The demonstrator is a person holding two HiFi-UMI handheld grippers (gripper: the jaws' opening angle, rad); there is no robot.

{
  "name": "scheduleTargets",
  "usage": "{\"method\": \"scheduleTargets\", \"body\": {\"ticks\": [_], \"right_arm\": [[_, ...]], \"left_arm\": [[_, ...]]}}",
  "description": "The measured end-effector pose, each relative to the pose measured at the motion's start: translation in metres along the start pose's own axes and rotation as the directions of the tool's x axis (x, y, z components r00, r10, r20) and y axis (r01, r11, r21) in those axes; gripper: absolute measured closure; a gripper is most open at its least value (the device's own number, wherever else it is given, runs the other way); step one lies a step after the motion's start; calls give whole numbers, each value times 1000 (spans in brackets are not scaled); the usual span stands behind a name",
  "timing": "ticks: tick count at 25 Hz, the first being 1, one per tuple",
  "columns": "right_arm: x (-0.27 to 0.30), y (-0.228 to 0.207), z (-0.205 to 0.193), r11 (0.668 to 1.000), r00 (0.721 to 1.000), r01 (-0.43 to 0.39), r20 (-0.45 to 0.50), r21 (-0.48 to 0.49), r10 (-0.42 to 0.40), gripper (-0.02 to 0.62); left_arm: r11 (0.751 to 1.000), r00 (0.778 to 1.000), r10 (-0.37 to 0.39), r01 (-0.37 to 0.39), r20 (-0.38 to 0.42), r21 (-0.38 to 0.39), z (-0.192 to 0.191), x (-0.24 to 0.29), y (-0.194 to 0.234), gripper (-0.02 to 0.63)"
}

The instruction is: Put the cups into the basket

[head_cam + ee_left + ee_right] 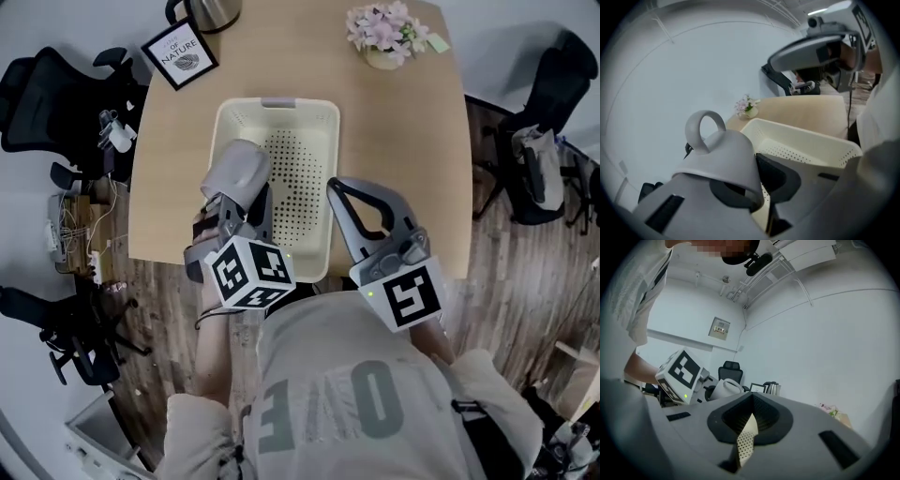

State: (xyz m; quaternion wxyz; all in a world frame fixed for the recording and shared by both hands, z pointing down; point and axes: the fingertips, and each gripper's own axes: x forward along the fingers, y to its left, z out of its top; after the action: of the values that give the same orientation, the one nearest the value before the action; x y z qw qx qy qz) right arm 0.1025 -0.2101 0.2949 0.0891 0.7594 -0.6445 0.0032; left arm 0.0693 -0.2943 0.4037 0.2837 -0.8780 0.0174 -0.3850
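The left gripper (242, 208) was shut tight on a grey cup (234, 172). It held the cup by its wall, with the handle sticking out to the side. The cup hung in the air over the left side of the cream basket (277, 104). It was not inside yet and was not touching the bottom. The basket sat on the wooden counter (403, 141), close to the near edge. The part of the basket floor that showed, with all its little holes, had nothing on it.

The right gripper (335, 187) hovered over the right side of the basket. Its jaws were pressed together and held nothing.

This looked like the step of putting the cup in. Next, the left gripper would likely need to go down until the cup was low in the basket. Then it could open and let go gently, so the cup would not drop hard or roll. No other cup showed on the counter.
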Motion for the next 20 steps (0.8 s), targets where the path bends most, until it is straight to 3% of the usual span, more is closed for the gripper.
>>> {"method": "scheduleTargets", "body": {"ticks": [3,9,14,20], "right_arm": [[-5,-9,-6,999,999,34,-15,12,-34,604],[-13,-30,-17,995,996,88,-25,45,-87,604],[-17,-48,-25,989,990,136,-42,55,-133,604],[-17,-58,-31,987,986,157,-56,40,-155,604]], "left_arm": [[985,987,-117,131,-114,116,-15,28,-21,560],[903,916,-289,358,-279,239,-47,72,-57,558],[823,840,-333,480,-428,302,-77,90,-76,558],[751,793,-334,551,-510,363,-94,101,-89,557]]}}
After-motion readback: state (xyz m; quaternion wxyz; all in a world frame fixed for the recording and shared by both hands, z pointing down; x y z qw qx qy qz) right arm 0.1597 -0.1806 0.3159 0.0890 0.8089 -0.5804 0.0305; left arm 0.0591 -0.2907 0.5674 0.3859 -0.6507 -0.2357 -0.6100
